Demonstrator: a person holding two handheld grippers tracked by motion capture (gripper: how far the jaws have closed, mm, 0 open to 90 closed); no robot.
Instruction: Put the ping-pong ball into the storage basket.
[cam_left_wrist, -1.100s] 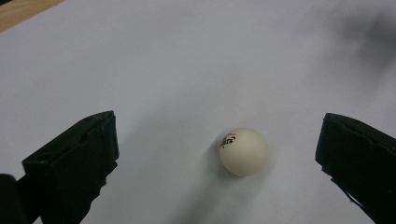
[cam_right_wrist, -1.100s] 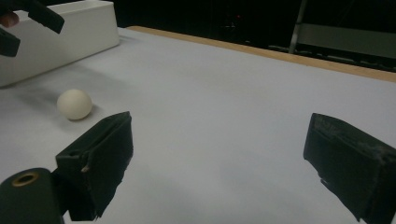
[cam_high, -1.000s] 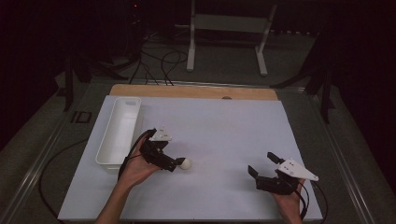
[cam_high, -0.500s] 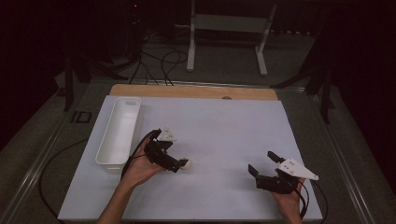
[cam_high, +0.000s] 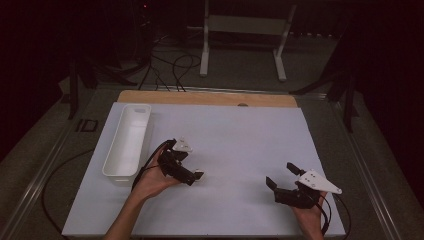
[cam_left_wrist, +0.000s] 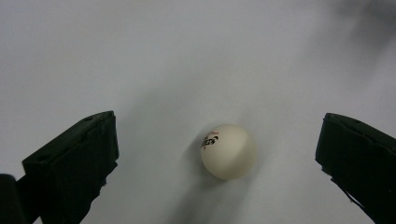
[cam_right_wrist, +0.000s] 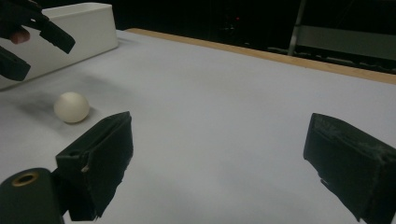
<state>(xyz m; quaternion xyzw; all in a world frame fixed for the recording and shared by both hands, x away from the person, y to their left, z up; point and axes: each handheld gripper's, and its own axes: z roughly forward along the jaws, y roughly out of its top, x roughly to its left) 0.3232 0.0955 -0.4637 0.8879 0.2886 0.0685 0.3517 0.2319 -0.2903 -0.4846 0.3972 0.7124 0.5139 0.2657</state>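
A: High view, item one?
B: Desk (cam_high: 240, 145), white top with a wooden strip along its far edge. Landmark for all entries: the white bin (cam_high: 128, 140), long and narrow, lying at the desk's left side.

A: Left hand?
B: Left hand (cam_high: 152, 175), forearm entering from the bottom edge, sits just right of the bin's near end. It grips the left claw (cam_high: 196, 176), which points away from the bin, toward desk centre. A cable loops back from it toward the bin. The ball cannot be made out here under the claw tips.

A: Right hand?
B: Right hand (cam_high: 307, 212), well apart from the bin, near the desk's near right corner. Right claw (cam_high: 281, 175) angles back toward the bin side, a grey three-cornered plate on top, jaws spread with nothing between them.

A: Left gripper view?
B: Camera looks down on the desk surface. Two black jaws stand wide apart at the lower corners. One ping-pong ball (cam_left_wrist: 229, 151), white with a small printed logo, rests on the desk between them, touching neither jaw, somewhat closer to the right-hand jaw. Left claw: fully spread, gripping nothing.

A: Right gripper view?
B: Low, along the desk. Own jaws wide apart, bare desk between them; right claw grips nothing. Farther off, the ball (cam_right_wrist: 71, 107) lies on the desk near the bin (cam_right_wrist: 70, 35), in front of its long wall. The left claw (cam_right_wrist: 32, 44) hangs above the ball, between ball and bin, with a fingertip showing at its upper jaw.
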